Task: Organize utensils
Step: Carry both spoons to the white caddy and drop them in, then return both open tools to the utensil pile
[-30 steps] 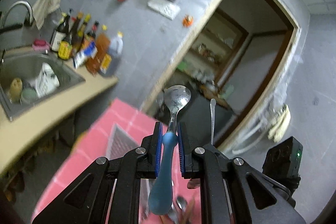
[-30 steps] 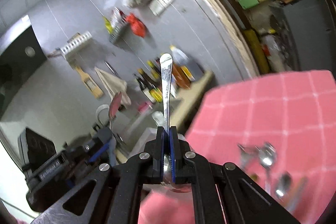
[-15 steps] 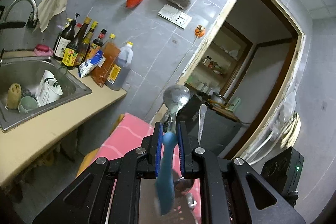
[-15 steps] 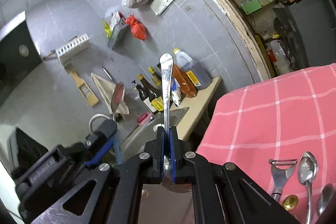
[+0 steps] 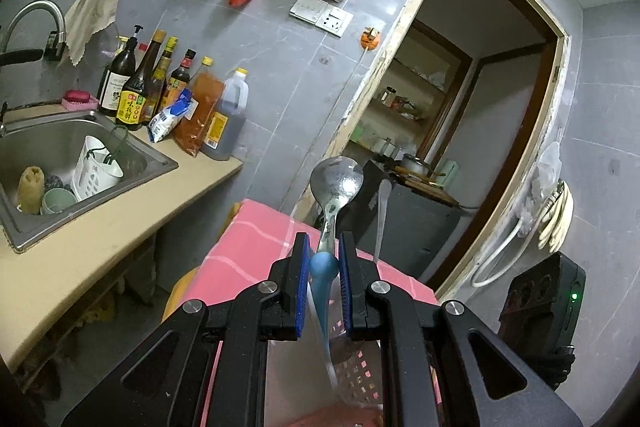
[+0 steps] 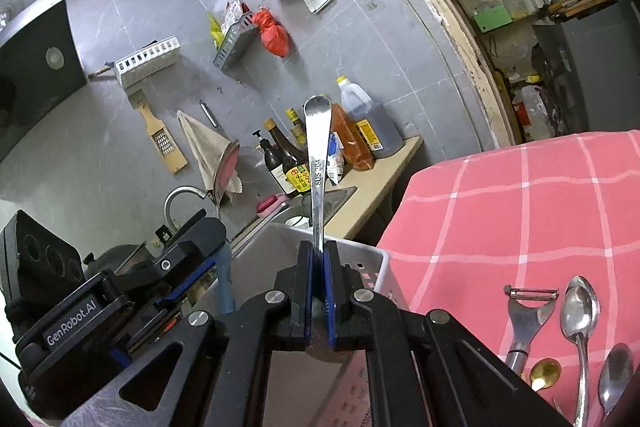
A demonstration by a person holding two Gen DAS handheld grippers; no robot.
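A spoon with a blue handle (image 5: 325, 259) is held tight between the pads of the left gripper (image 5: 325, 255), with its shiny bowl pointing up and away and its handle hanging down. Just under both grippers a white basket with holes (image 6: 360, 261) is seen, and this is judged to be the place where the spoons go. The right gripper (image 6: 319, 263) is closed on a plain metal spoon (image 6: 317, 155), which stands almost straight up, handle end on top and bowl down between the jaws. Both spoons are long-ways up and down, right above the basket, so the next move is most likely a short drop straight down. Neither hand is clearly the nearer one. On the pink checked cloth (image 6: 520, 195), to the right of the basket, a peeler (image 6: 524, 323) and more spoons (image 6: 580, 315) are left lying. Farther off, a sink (image 5: 48, 151) and sauce bottles (image 5: 160, 83) are seen by the grey wall.
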